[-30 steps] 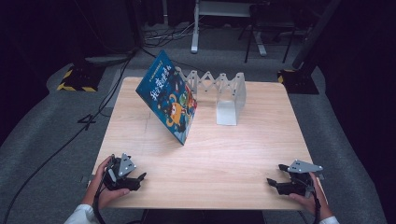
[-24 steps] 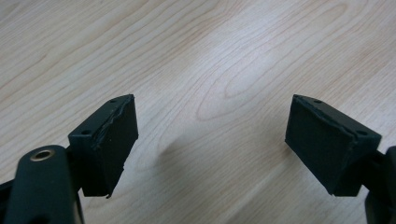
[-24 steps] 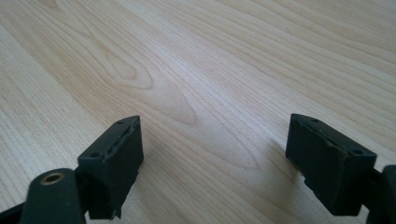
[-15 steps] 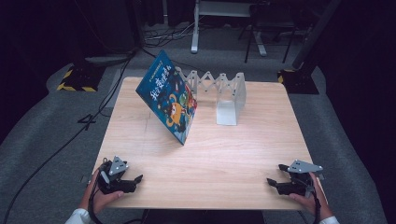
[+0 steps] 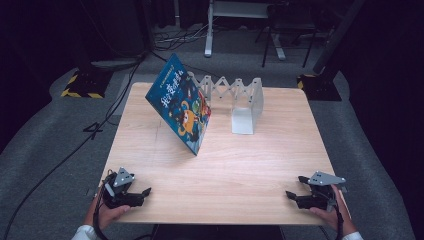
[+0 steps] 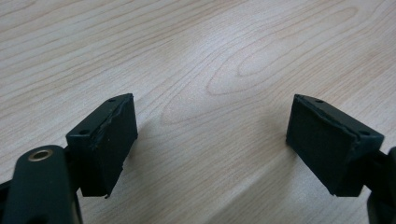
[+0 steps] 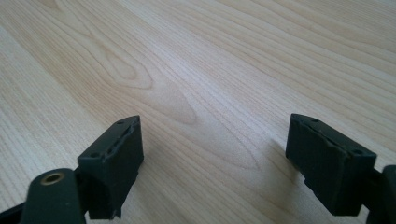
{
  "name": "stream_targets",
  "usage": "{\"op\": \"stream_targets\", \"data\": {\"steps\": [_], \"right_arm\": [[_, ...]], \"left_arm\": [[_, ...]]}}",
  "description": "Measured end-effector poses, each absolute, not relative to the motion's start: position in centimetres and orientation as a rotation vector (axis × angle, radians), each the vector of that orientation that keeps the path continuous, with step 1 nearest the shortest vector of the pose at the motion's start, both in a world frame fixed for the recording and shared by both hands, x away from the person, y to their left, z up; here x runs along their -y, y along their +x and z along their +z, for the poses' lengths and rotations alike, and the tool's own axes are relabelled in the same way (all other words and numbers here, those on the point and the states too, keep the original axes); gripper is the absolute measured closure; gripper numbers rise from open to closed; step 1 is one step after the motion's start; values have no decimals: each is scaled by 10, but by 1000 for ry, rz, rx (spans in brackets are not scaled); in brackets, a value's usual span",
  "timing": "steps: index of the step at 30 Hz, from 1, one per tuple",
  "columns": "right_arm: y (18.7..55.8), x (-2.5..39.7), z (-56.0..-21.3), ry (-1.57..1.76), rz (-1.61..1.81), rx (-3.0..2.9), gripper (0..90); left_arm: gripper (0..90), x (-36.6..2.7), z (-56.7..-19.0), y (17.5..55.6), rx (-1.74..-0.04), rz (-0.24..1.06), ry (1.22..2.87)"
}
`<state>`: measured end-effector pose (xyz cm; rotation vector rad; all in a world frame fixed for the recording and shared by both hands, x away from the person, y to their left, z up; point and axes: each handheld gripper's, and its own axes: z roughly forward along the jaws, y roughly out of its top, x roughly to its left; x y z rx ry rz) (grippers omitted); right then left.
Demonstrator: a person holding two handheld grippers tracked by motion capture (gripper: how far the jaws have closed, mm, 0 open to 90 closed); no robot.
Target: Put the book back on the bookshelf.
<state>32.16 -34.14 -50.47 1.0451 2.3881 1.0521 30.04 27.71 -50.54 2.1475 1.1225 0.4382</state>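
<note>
A blue picture book (image 5: 181, 108) stands tilted on the wooden table (image 5: 240, 160), its top leaning toward a white folding rack (image 5: 243, 101) behind it. My left gripper (image 5: 143, 194) rests at the near left corner of the table, held by a hand. Its jaws stand open over bare wood, as the left gripper view (image 6: 212, 126) shows. My right gripper (image 5: 296, 187) sits at the near right corner, also open with nothing between its pads (image 7: 215, 140). Both grippers are far from the book.
Grey carpet surrounds the table. Cables (image 5: 100, 125) run across the floor at the left, a yellow-and-black striped base (image 5: 80, 85) stands at the far left, and metal stands (image 5: 240, 25) rise behind the table. Bare wood lies between the grippers and the book.
My left gripper has slid a little toward the near table edge and turned its jaws more to the right. The right gripper and the book have stayed put.
</note>
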Motion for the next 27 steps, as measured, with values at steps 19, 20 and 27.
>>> {"op": "stream_targets", "data": {"steps": [19,20,27], "right_arm": [[322,341,-505,1037,1055,-2392,193],[322,341,-505,1037,1055,-2392,193],[322,341,-505,1037,1055,-2392,193]], "left_arm": [[167,-276,-506,301,-1132,436,2139],[167,-276,-506,301,-1133,439,2138],[167,-276,-506,302,-1131,440,2141]]}}
